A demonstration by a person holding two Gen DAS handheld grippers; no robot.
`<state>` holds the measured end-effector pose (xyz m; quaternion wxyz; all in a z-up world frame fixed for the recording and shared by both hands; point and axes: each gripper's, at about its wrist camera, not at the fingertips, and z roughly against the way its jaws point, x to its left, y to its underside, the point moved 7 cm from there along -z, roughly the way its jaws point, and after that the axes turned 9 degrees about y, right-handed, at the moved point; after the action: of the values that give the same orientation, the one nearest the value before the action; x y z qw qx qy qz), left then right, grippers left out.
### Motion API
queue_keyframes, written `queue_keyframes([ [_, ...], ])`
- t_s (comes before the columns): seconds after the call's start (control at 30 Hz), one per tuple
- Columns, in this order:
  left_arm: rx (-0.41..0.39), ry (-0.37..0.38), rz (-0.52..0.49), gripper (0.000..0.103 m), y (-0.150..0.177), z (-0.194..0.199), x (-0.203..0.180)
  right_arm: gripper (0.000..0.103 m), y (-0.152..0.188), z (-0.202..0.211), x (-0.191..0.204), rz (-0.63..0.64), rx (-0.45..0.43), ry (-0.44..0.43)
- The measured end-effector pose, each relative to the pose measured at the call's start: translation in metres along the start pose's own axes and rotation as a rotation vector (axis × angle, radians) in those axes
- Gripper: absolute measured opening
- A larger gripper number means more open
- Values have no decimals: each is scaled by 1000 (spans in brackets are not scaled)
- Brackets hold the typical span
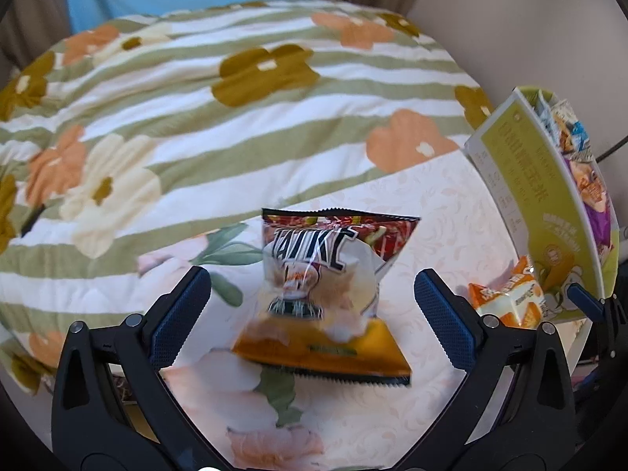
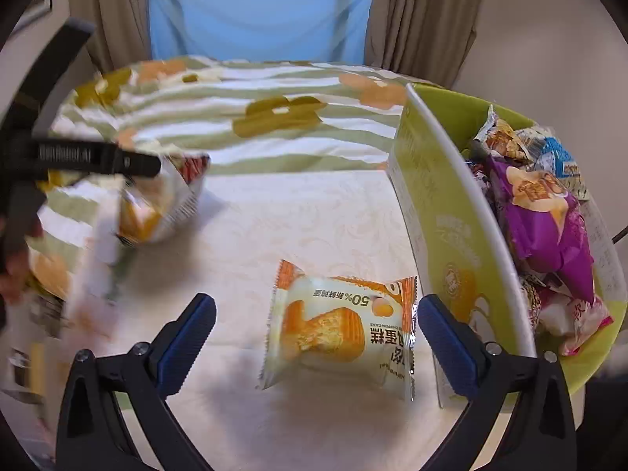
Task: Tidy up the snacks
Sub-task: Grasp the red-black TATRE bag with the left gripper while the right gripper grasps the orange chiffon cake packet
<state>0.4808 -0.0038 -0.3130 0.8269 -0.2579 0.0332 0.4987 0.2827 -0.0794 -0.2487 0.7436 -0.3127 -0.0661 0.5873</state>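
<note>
Left to right across the bed. Far left, a quilt (image 1: 188, 117) with green stripes and orange and ochre flowers covers the far part of the bed; nearer lies a pale floral sheet (image 1: 424, 204) that serves as the working surface. Left gripper (image 1: 312, 314): jaws spread wide, holding nothing; between its blue pads (image 1: 178, 314), but touching neither, lies a chip packet (image 1: 329, 294) with a dark red top and an orange base, lying on the sheet, its serrated near edge toward the camera; the straddling pose suggests a grasp in preparation, the packet centred so both pads can meet it together. In the right wrist view this gripper and packet appear at far left, blurred, so the exact contact there cannot be told. Centre right, an orange-and-white chiffon cake packet (image 2: 339, 329) lies flat on the sheet, just beside the box wall. Right gripper (image 2: 316, 337): jaws likewise wide apart and empty, flanking the cake packet without touching it; the right pad sits close against the box. Far right, a lime-green cardboard box (image 2: 428, 180) stands open-topped at the bed's edge, already holding several snacks, among them a purple packet (image 2: 549, 227) and a blue-and-white one (image 2: 557, 157); it appears to be the collecting container, placed near so each loose packet needs only a short carry. By this judgement, two packets remain outside the box.
</note>
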Motion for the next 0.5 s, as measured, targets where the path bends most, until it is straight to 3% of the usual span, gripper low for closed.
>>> queue_keyframes([
  [0.27, 77, 23, 25, 102, 9, -41, 12, 102, 11, -33, -14, -69, 23, 91],
  [0.33, 84, 34, 34, 97, 12, -46, 14, 102, 15, -37, -18, -111, 30, 84],
  [0.43, 107, 55, 29, 80, 17, -54, 11, 102, 20, -43, -24, -190, 32, 63],
  [0.5, 109, 44, 9, 77, 19, -56, 7, 102, 22, -45, -25, -208, 26, 53],
])
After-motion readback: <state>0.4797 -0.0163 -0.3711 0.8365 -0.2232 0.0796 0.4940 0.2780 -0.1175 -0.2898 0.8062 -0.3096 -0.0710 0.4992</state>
